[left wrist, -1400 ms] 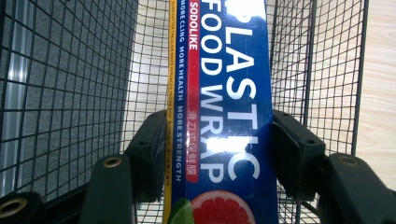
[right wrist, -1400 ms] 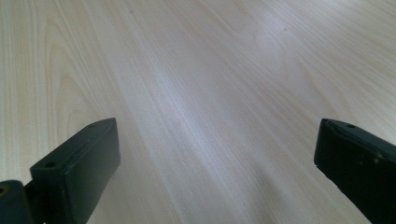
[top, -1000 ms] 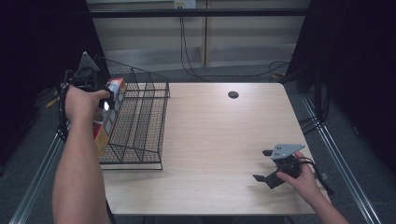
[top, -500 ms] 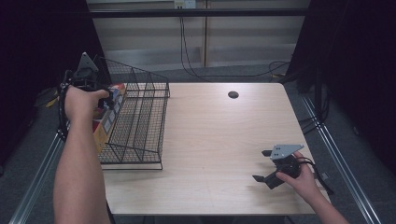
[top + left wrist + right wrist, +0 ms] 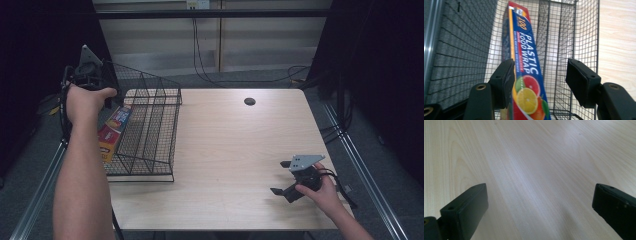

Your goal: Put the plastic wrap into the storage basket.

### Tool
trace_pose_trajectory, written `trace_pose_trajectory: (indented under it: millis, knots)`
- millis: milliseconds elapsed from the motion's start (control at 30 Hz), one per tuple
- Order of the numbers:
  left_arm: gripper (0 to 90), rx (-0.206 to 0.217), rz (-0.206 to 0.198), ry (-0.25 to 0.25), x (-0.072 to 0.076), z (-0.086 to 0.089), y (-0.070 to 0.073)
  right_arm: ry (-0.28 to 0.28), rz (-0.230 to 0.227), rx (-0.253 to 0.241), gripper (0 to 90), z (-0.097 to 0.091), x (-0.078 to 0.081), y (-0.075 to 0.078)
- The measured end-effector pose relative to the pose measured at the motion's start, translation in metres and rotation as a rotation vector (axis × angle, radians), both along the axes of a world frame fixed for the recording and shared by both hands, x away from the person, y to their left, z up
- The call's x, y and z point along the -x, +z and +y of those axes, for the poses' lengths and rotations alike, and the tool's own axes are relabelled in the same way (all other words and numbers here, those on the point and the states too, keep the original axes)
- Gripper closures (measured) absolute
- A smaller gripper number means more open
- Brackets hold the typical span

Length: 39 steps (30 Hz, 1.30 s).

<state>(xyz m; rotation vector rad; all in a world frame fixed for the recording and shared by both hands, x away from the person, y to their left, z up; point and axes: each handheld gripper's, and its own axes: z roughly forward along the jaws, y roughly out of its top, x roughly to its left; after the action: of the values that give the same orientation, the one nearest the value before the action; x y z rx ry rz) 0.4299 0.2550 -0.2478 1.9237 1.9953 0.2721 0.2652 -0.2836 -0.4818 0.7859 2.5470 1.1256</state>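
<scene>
A long box of plastic food wrap (image 5: 527,70) lies in the leftmost compartment of a black wire rack (image 5: 150,132) at the left edge of the pale wood worktop (image 5: 235,150). In the left gripper view its long axis runs straight away from the camera, along the rack's dividers, with the fruit-printed end nearest the lens. The left gripper (image 5: 539,80) hangs over that near end with its jaws spread wide: one jaw sits against or just beside the box's side, though contact cannot be confirmed, and the other stands well clear over the neighbouring compartment, so nothing is clamped.

In the high view the left hand (image 5: 87,100) holds its gripper raised at the rack's far left corner, the box slanting down beneath it and showing through the wire.

The right gripper (image 5: 290,187) rests low near the worktop's front right corner, held in the person's right hand (image 5: 325,192), well apart from the rack. Its own view shows the jaws wide apart over bare wood, with nothing between them.

Any further handling of the box looks to fall to the left gripper, much the nearer of the two. The jaws already straddle the box's line, so a grasp would mean closing across its narrow width; lifting it clear would likely mean drawing it out along its length.

A small dark hole (image 5: 249,101) marks the far side of the worktop.
</scene>
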Motion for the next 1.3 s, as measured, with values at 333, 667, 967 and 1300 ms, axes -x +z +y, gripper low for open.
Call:
trace_pose_trajectory:
  millis: [333, 667, 967, 1300]
  knots:
    - [32.7, 0.018, -0.016, -0.062, -0.002, -0.023, -0.006, 0.0, -0.002, -0.004, 0.2, -0.001, -0.001, 0.0]
    - [26.7, 0.048, -0.039, -0.111, 0.0, -0.04, -0.002, -0.001, -0.006, 0.001, 0.2, -0.001, -0.001, 0.001]
    - [21.3, 0.066, -0.05, -0.164, -0.001, -0.058, -0.007, -0.008, -0.01, 0.001, 0.2, -0.004, 0.004, 0.001]
    - [20.0, 0.089, -0.058, -0.246, 0.003, -0.077, -0.012, -0.007, -0.013, -0.003, 0.2, 0.001, -0.002, 0.002]
